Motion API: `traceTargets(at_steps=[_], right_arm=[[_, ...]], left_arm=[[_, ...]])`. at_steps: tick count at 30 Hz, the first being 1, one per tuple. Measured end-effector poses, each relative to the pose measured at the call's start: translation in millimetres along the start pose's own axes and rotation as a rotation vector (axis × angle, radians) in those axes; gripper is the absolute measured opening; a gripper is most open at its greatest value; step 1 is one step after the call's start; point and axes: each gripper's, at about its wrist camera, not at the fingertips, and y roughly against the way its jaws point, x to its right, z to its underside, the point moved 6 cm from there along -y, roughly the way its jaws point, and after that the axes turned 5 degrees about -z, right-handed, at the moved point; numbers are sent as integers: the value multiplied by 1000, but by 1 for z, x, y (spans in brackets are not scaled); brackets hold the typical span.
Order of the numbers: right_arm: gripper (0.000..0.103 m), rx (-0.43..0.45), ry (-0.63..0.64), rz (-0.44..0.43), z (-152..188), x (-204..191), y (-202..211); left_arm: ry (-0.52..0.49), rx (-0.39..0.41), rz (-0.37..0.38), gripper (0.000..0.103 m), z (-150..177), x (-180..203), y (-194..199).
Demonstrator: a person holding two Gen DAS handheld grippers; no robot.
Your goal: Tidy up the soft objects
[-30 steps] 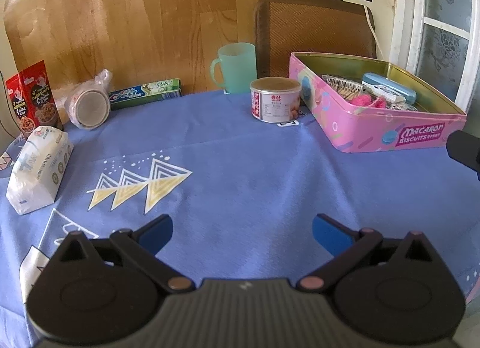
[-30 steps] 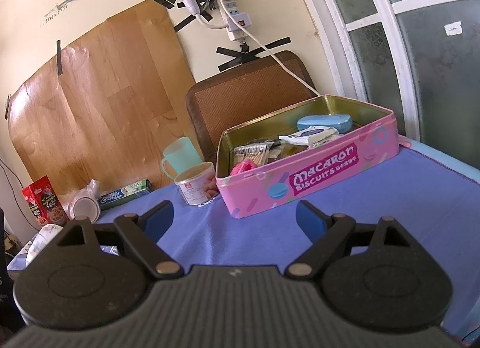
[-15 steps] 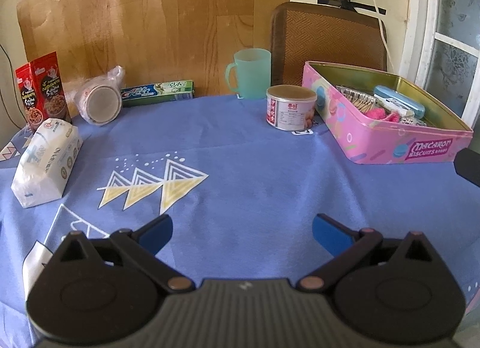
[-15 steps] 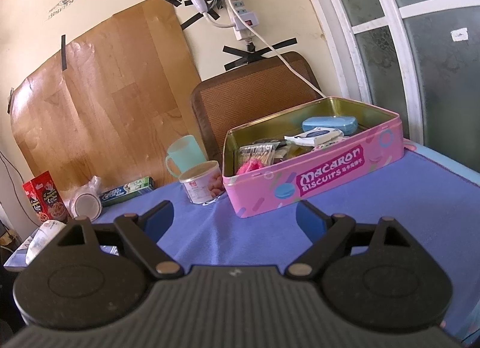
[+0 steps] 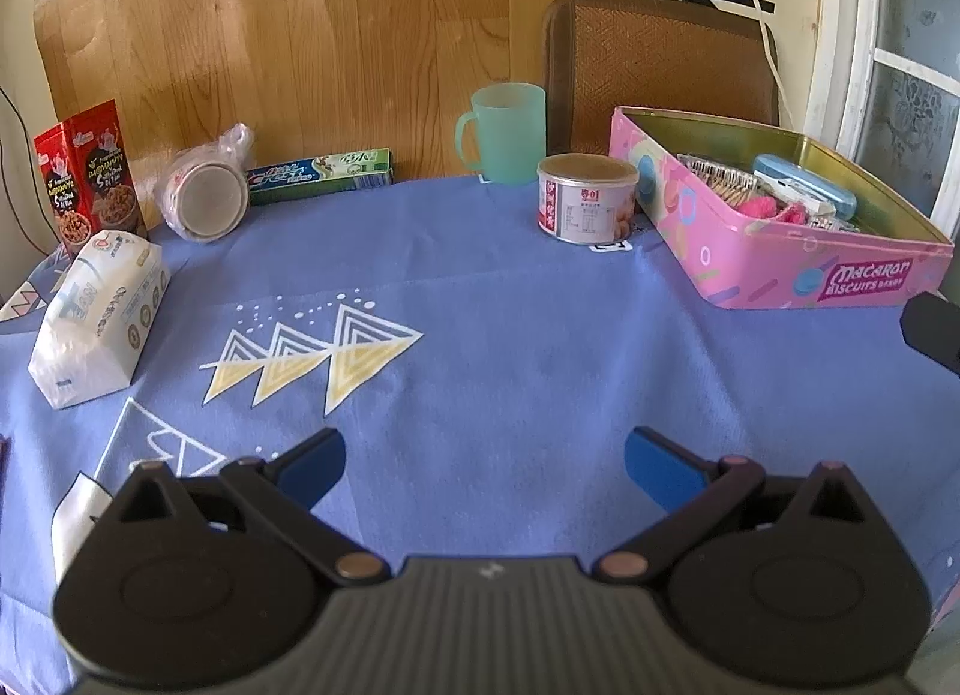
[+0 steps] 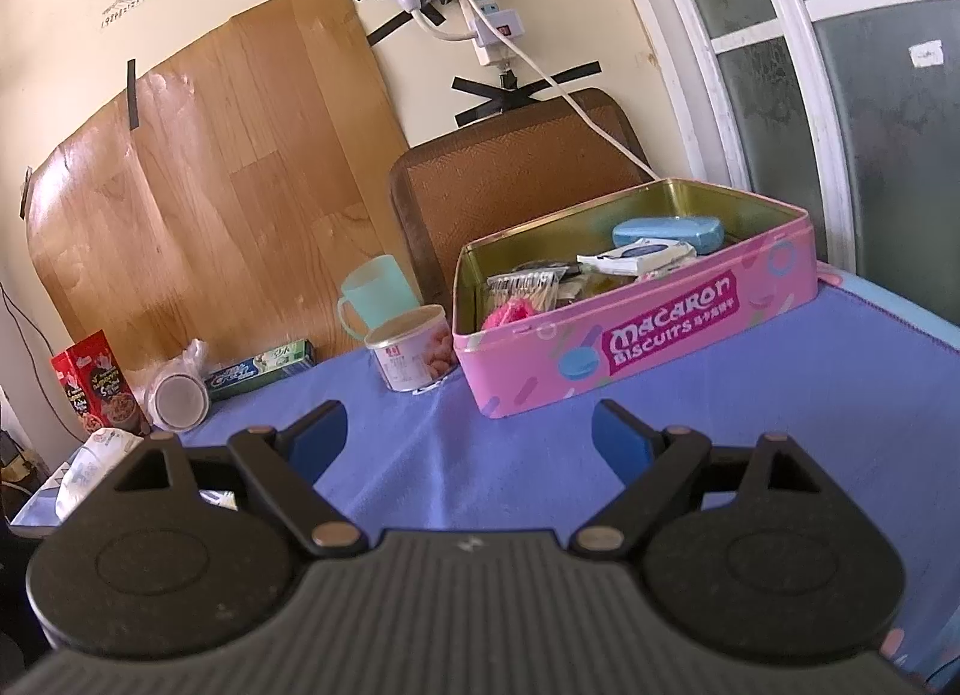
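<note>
A pink Macaron biscuit tin (image 5: 780, 269) stands open at the right of the blue tablecloth; it also shows in the right wrist view (image 6: 636, 335). Inside lie a pink fluffy thing (image 5: 757, 208), a blue case (image 5: 804, 185) and packets. A white tissue pack (image 5: 96, 317) lies at the left. My left gripper (image 5: 485, 464) is open and empty above the cloth's middle front. My right gripper (image 6: 469, 434) is open and empty, in front of the tin.
A small round can (image 5: 585, 206) and a green mug (image 5: 507, 131) stand left of the tin. A toothpaste box (image 5: 321, 176), a bagged cup (image 5: 204, 197) and a red snack box (image 5: 90, 179) line the back left. A chair back (image 5: 660, 65) stands behind.
Both views have pulled back and tilted slightly, so the tin and can sit a little further right and lower. Nothing on the table has moved. Both grippers stay open.
</note>
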Motion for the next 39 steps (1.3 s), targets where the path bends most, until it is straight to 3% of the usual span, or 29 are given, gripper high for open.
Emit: traceTargets(at_steps=[12, 29, 39], right_arm=[[91, 57, -23, 18, -12, 18, 11], [91, 26, -50, 11, -3, 28, 4], [91, 22, -39, 4, -5, 20, 6]], left_arm=[[-29, 2, -6, 103, -7, 21, 0], [-62, -7, -2, 103, -6, 35, -2], [-47, 44, 13, 103, -7, 28, 8]])
